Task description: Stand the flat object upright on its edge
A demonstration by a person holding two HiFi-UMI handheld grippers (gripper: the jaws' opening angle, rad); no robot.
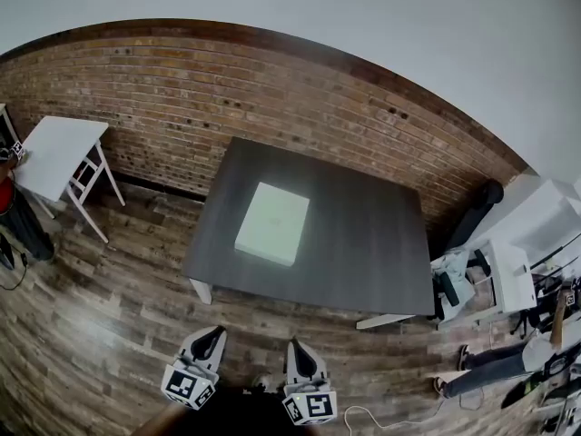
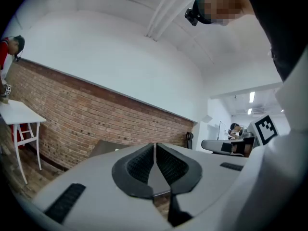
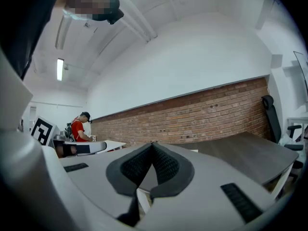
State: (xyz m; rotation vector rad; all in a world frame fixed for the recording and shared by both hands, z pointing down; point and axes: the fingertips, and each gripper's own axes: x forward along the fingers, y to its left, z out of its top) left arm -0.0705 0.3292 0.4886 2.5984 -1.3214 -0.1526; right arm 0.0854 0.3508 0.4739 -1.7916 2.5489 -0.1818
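A flat white box (image 1: 272, 222) lies on its broad face on the dark grey table (image 1: 363, 243), left of the table's middle. Both grippers hang well short of the table's near edge, over the wooden floor. My left gripper (image 1: 215, 333) is shut with nothing between its jaws, and so is my right gripper (image 1: 295, 344). In the left gripper view the left gripper (image 2: 154, 145) shows its black pads (image 2: 139, 165) meeting at the tips. The right gripper (image 3: 152, 144) in the right gripper view is the same, with the table (image 3: 250, 153) beyond it at the right.
A white folding table (image 1: 54, 153) stands at the left by the brick wall (image 1: 272, 98). White desks, an office chair and gear crowd the right side (image 1: 517, 271). A person in red (image 3: 79, 128) stands at the far white table.
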